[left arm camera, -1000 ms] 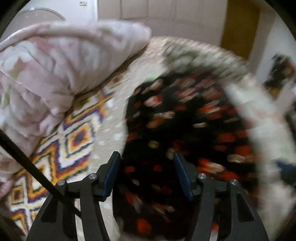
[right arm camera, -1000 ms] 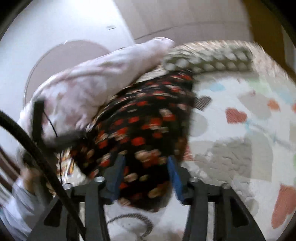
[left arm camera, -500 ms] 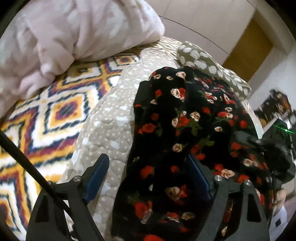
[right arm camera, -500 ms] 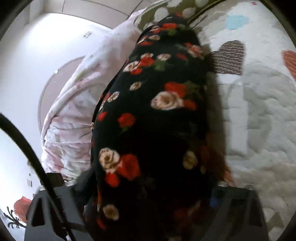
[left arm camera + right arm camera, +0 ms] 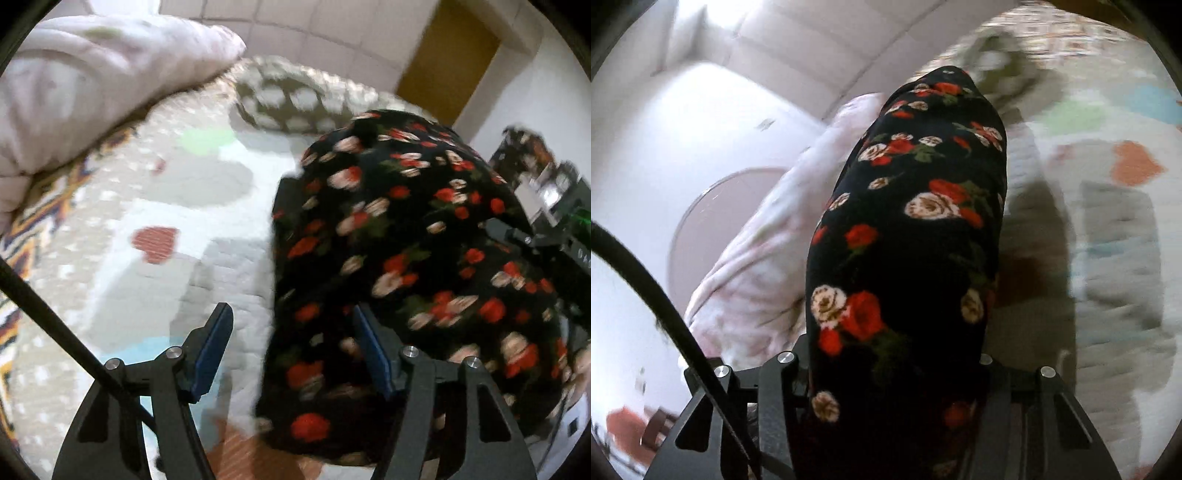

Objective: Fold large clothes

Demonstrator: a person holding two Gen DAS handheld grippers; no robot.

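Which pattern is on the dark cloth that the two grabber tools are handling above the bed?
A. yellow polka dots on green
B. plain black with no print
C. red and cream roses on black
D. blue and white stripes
C: the black garment is printed all over with red and cream roses and small green leaves, plain in the right wrist view and seen again, blurred, in the left wrist view.

1. This is a bedroom in a home.
2. A bed is spread with a quilted cover [image 5: 229, 206] printed with coloured hearts.
3. A bulky pink duvet [image 5: 92, 81] is heaped at one side of the bed.
4. A spotted pillow [image 5: 295, 103] lies at the far edge.
5. A padded headboard [image 5: 295, 22] and a brown door [image 5: 447, 66] stand behind.
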